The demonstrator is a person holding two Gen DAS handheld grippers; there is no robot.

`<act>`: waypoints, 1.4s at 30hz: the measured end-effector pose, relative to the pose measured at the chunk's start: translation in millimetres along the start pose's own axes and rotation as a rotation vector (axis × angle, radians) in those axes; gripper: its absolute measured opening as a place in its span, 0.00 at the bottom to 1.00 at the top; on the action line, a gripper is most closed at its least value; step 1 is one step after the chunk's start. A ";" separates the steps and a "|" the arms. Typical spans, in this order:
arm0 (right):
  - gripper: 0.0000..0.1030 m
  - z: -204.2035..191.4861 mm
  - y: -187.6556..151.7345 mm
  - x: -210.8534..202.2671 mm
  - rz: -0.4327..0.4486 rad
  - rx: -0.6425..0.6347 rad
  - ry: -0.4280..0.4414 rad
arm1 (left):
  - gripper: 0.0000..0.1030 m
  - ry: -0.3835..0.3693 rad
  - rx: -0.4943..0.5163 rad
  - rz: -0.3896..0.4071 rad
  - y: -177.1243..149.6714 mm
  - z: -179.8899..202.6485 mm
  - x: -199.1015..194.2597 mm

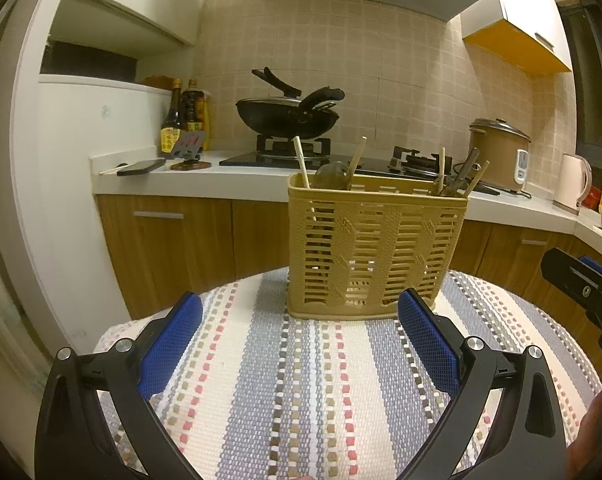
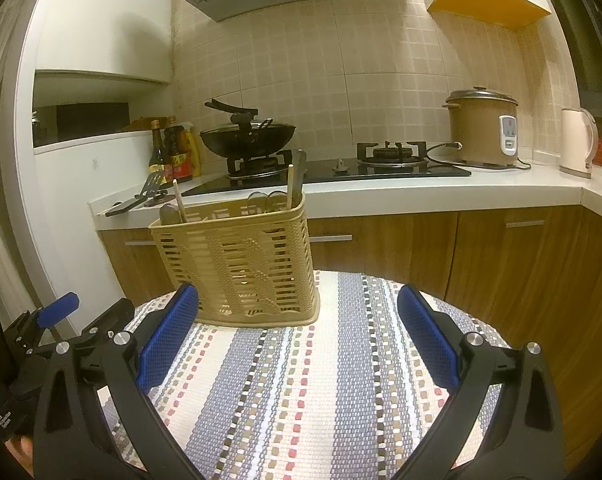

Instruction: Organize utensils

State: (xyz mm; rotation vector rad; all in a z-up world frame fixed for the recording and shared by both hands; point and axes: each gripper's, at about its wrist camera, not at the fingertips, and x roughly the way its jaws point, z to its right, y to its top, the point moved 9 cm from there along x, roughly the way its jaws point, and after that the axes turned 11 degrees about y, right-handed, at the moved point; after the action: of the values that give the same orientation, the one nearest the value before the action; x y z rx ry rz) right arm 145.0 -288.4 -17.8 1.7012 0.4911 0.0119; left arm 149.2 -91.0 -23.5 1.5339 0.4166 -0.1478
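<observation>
A round table is covered by a striped woven cloth point(image 1: 301, 380), and on its far part a tan slotted utensil basket point(image 1: 375, 248) is stood upright — chopsticks point(image 1: 301, 160) and spoons are seen inside. The left gripper point(image 1: 301, 336) and right gripper point(image 2: 299, 332) are held wide apart, empty — nothing is touched.

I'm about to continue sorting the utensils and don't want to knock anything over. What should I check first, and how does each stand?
1. Left gripper open and empty: ok.
2. Right gripper open and empty: ok.
3. Utensil basket upright on the striped cloth: ok.
4. Cloth between the grippers and basket free of stray utensils: ok.
5. Chopsticks and spoons sorted by compartment: cannot tell.
</observation>
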 end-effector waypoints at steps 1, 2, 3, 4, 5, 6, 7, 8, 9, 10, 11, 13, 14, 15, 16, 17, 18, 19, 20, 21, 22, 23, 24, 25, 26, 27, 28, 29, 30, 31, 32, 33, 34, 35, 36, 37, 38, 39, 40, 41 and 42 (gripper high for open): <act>0.92 0.7 0.0 0.0 0.000 0.001 0.000 | 0.92 0.001 0.000 0.001 -0.3 0.2 -0.4; 0.92 2.1 0.1 0.0 0.000 0.003 -0.005 | 0.92 0.001 -0.001 0.001 0.0 0.2 -0.5; 0.92 2.7 0.1 0.2 -0.001 0.004 -0.006 | 0.92 0.001 -0.001 0.003 0.1 0.3 -0.7; 0.92 3.4 -0.2 0.5 -0.002 0.005 -0.005 | 0.92 0.001 -0.001 0.004 0.4 0.4 -0.9; 0.92 4.2 -0.2 0.5 -0.003 0.008 -0.004 | 0.92 -0.001 -0.001 0.003 0.8 0.3 -0.6; 0.92 4.3 -0.1 0.4 -0.002 0.008 -0.004 | 0.92 -0.003 -0.001 0.002 0.7 0.2 -0.4; 0.92 3.9 0.0 0.2 -0.002 0.007 -0.005 | 0.92 -0.005 -0.001 0.001 0.5 0.6 -0.1; 0.92 4.1 0.2 0.1 -0.001 0.004 -0.006 | 0.92 -0.005 0.000 0.001 0.6 0.7 0.1; 0.92 3.7 0.2 -0.1 -0.001 0.003 -0.006 | 0.92 -0.005 0.001 0.001 0.6 0.8 0.0; 0.92 3.4 0.3 0.0 -0.001 0.002 -0.007 | 0.92 -0.006 0.002 0.002 0.6 1.0 -0.2; 0.92 3.5 0.4 0.0 -0.001 0.001 -0.006 | 0.92 -0.007 0.002 0.002 0.7 1.2 -0.4; 0.92 3.1 0.1 -0.3 -0.001 0.000 -0.006 | 0.92 -0.007 0.003 0.003 0.8 1.0 -0.9; 0.92 3.1 0.1 -0.5 -0.001 0.002 -0.006 | 0.92 -0.007 0.003 0.002 0.7 1.0 -0.8; 0.92 2.9 0.1 -0.4 0.000 0.002 -0.004 | 0.92 -0.007 0.002 0.001 0.4 1.0 -0.8; 0.92 3.0 0.2 -0.4 0.001 0.001 -0.006 | 0.92 -0.007 0.002 0.001 0.4 1.0 -1.3; 0.92 3.0 0.2 -0.5 0.002 0.002 -0.007 | 0.92 -0.007 0.002 0.000 0.5 1.0 -1.5; 0.92 3.0 0.0 -0.2 0.001 0.002 -0.006 | 0.92 -0.007 0.002 -0.001 0.7 1.1 -1.6; 0.92 3.0 -0.2 -0.2 0.000 0.003 -0.005 | 0.92 -0.009 0.001 -0.002 0.7 1.0 -1.7; 0.92 2.7 -0.3 -0.3 0.000 0.003 -0.005 | 0.92 -0.010 0.001 -0.003 0.6 1.3 -2.1; 0.92 2.5 -0.4 -0.3 0.000 0.002 -0.005 | 0.92 -0.011 0.001 -0.002 0.8 0.9 -2.1; 0.92 2.2 -0.3 -0.3 0.000 0.001 -0.006 | 0.92 -0.010 0.003 -0.001 0.9 1.1 -2.5; 0.92 1.6 -0.4 -0.2 0.000 0.000 -0.006 | 0.92 -0.010 0.005 0.000 1.3 1.3 -2.1; 0.92 2.0 -0.5 -0.3 -0.001 0.001 -0.006 | 0.92 -0.010 0.006 0.001 1.4 1.4 -1.9; 0.92 1.8 -0.4 -0.1 -0.002 0.001 -0.005 | 0.92 -0.010 0.008 0.002 1.4 1.6 -2.1; 0.92 1.5 -0.3 -0.2 -0.003 -0.001 -0.006 | 0.92 -0.008 0.010 0.003 1.4 1.9 -2.3; 0.92 1.1 -0.2 -0.5 -0.001 -0.003 -0.007 | 0.92 -0.008 0.011 0.003 1.4 1.8 -2.0; 0.92 0.7 0.0 -0.7 -0.001 -0.005 -0.008 | 0.92 -0.008 0.013 0.002 1.3 1.8 -2.0; 0.92 0.4 0.1 -0.7 -0.001 -0.009 -0.010 | 0.92 -0.007 0.015 0.001 1.3 1.8 -1.6; 0.92 0.1 0.0 -0.7 -0.001 -0.011 -0.012 | 0.92 -0.003 0.017 0.002 1.2 1.5 -1.6; 0.92 -0.4 0.1 -0.7 0.000 -0.014 -0.012 | 0.92 -0.002 0.018 0.002 1.5 1.5 -1.4; 0.92 -0.9 0.3 -0.6 0.001 -0.016 -0.013 | 0.92 0.000 0.017 0.003 1.7 1.5 -1.6; 0.92 -1.3 0.1 -0.5 0.001 -0.019 -0.014 | 0.92 0.000 0.017 0.005 1.8 1.3 -2.3; 0.92 -1.6 0.0 -0.3 0.000 -0.021 -0.016 | 0.92 0.001 0.018 0.007 1.9 1.0 -2.6; 0.92 -1.9 -0.1 -0.2 0.000 -0.024 -0.017 | 0.92 0.002 0.021 0.010 1.8 1.0 -2.5; 0.92 -2.2 -0.1 -0.2 0.000 -0.025 -0.017 | 0.92 0.004 0.023 0.015 1.9 1.6 -3.7; 0.92 -2.2 0.0 -0.3 0.000 -0.025 -0.017 | 0.92 -0.002 0.025 0.030 2.8 2.0 -5.7; 0.92 -2.3 0.1 -0.4 0.000 -0.026 -0.017 | 0.91 -0.004 0.029 0.045 3.9 2.7 -8.2; 0.92 -2.5 0.0 -0.9 0.001 -0.026 -0.017 | 0.91 0.004 0.033 0.060 5.1 2.7 -10.7; 0.92 -2.6 0.0 -1.0 0.001 -0.027 -0.016 | 0.91 0.017 0.044 0.080 6.6 3.6 -14.0; 0.92 -2.4 0.1 -1.2 0.002 -0.027 -0.017 | 0.92 0.017 0.051 0.085 7.0 4.7 -14.9; 0.92 -2.1 0.3 -1.1 0.002 -0.029 -0.020 | 0.93 0.014 0.055 0.083 6.9 5.9 -14.6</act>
State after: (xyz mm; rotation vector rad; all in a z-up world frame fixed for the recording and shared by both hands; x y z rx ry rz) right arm 143.5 -286.8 -16.8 1.6722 0.4719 0.0034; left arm 139.2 -98.9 -12.0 1.6040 0.3620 -0.0844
